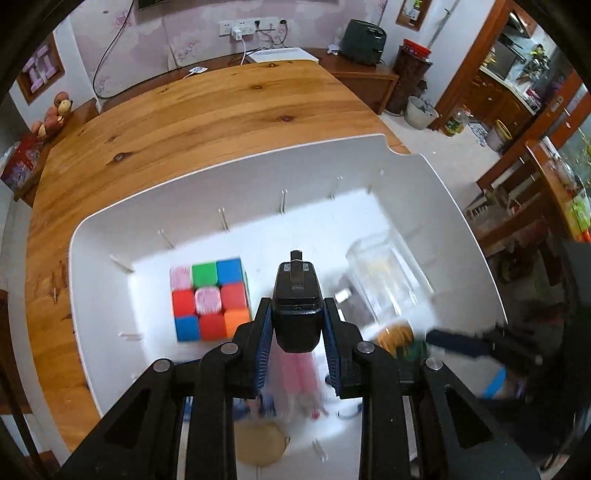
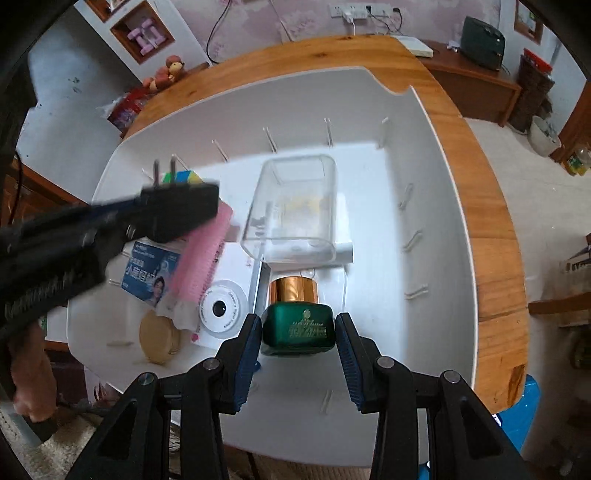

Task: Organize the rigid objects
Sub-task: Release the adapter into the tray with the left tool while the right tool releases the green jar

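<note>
My left gripper (image 1: 297, 325) is shut on a black plug adapter (image 1: 297, 310), prongs pointing away, above the white bin (image 1: 258, 166). The same adapter (image 2: 181, 210) shows at the left of the right wrist view, over a pink hair roller (image 2: 205, 254). My right gripper (image 2: 299, 328) is shut on a green bottle (image 2: 299, 328) with a gold cap (image 2: 291, 290), held over the bin's floor. In the bin lie a colour cube (image 1: 208, 299), a clear plastic box (image 2: 295, 210), a round white camera (image 2: 221, 308), a blue leaflet (image 2: 151, 273) and a tan round compact (image 2: 159, 338).
The bin (image 2: 443, 184) stands on a wooden table (image 1: 184, 110), near its right edge. Ribs line the bin's inner walls. Wall sockets (image 1: 240, 27) and a cable lie behind the table. A hand (image 2: 29, 380) holds the left gripper's handle at the lower left.
</note>
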A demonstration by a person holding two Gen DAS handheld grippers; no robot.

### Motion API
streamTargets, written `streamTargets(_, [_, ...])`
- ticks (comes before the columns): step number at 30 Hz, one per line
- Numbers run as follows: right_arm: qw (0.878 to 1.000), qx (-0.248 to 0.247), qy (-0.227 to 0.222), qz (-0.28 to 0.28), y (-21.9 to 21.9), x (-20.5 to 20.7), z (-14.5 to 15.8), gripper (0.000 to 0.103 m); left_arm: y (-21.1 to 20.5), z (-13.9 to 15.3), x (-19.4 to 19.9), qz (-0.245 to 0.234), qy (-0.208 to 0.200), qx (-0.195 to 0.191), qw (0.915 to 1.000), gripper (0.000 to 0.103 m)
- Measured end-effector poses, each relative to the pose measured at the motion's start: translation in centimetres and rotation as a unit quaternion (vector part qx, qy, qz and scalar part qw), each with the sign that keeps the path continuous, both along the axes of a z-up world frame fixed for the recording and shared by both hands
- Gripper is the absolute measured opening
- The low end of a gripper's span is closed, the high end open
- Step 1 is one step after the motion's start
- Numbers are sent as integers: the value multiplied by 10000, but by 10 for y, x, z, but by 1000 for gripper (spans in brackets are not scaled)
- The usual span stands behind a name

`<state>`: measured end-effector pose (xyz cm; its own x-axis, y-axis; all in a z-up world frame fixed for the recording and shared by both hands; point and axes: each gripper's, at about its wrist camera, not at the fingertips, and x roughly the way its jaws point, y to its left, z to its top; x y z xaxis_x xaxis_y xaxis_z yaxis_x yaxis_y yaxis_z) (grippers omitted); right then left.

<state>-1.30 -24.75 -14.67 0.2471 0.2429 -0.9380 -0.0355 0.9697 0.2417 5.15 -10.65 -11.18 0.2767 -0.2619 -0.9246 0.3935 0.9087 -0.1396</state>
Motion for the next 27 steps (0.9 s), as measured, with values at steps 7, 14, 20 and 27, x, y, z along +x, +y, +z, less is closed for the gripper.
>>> streamTargets(7, [9997,-29,-221,108,0,-4,10,49,-4,-5,8,163,16,106,9998,28])
streamTargets(14, [9977,-141,-588,300,9,-8,29,49,10,11,-2,585,-264,229,9977,67])
streamTargets(20, [9960,-175,-777,394,14,-13,39,50,23,28,-16,801,-510,396,9947,74])
streamTargets(27, [9923,-297,-1127,429,23,-15,62,56,41,49,-38,927,-708,602,9913,74])
